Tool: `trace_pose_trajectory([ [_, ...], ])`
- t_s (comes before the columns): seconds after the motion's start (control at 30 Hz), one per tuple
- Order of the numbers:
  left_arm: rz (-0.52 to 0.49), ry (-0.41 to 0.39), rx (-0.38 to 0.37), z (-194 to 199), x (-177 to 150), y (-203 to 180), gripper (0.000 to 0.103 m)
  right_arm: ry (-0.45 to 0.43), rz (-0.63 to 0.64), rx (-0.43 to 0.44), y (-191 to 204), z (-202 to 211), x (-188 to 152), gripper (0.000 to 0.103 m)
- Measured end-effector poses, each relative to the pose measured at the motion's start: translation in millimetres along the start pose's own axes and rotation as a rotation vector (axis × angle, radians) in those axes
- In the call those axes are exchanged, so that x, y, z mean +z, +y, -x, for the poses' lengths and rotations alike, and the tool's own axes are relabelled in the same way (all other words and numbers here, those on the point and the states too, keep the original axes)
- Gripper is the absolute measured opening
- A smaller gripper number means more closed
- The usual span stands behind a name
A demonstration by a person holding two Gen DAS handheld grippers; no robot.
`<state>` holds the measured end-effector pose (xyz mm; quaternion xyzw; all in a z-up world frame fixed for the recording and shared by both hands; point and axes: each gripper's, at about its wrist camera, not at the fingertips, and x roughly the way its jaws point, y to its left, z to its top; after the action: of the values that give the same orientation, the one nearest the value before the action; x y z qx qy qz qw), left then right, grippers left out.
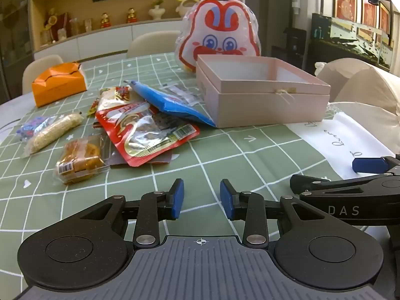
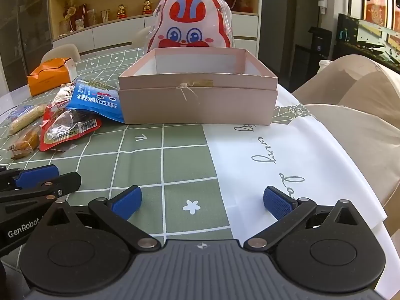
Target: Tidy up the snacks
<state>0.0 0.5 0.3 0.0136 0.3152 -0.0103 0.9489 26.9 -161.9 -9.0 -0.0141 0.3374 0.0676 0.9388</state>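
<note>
Left gripper (image 1: 202,198) nearest, over the near edge of the surface (image 1: 225,155), a table under green cloth with a white grid; its blue ribbed fingers (image 1: 178,197) sit narrowly parted with only bare cloth between them, so released, nothing held; right gripper (image 2: 202,202) alongside it, fingers (image 2: 277,203) spread wide, also empty, one over green cloth and one over the white printed fabric sheet (image 2: 287,155) that drapes the right edge; both tilt down toward the surface, reads as a ready pose before a first pick.

Mid surface, left side: the loose snack pile, still unsorted; clear-wrapped brown pastry (image 1: 80,158) nearest, soft and crinkly; long pale grainy bar in clear film (image 1: 56,131) beside it toward the left edge; glossy red foil pouch with a clear window (image 1: 147,132) lying flat on top of other packets; flat blue plastic packet (image 1: 172,102) propped with its lower end against the box wall.

Pink rigid cardboard box (image 1: 262,100), open and looking empty, sits centre-right, just beside the pile; likely the destination, placed within short reach.

Behind it, touching or nearly: upright clear plastic bag with a red-and-white rabbit face (image 1: 220,35); orange folded paper box (image 1: 58,85) near the far left edge, well apart.
</note>
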Motion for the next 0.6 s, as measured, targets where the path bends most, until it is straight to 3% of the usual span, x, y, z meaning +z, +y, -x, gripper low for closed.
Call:
trace_pose_trajectory([
  [0.6,0.003,0.000,-0.002,0.0,0.0,0.1,0.038,-0.003,0.008,-0.004,0.3,0.2,0.0,0.103],
])
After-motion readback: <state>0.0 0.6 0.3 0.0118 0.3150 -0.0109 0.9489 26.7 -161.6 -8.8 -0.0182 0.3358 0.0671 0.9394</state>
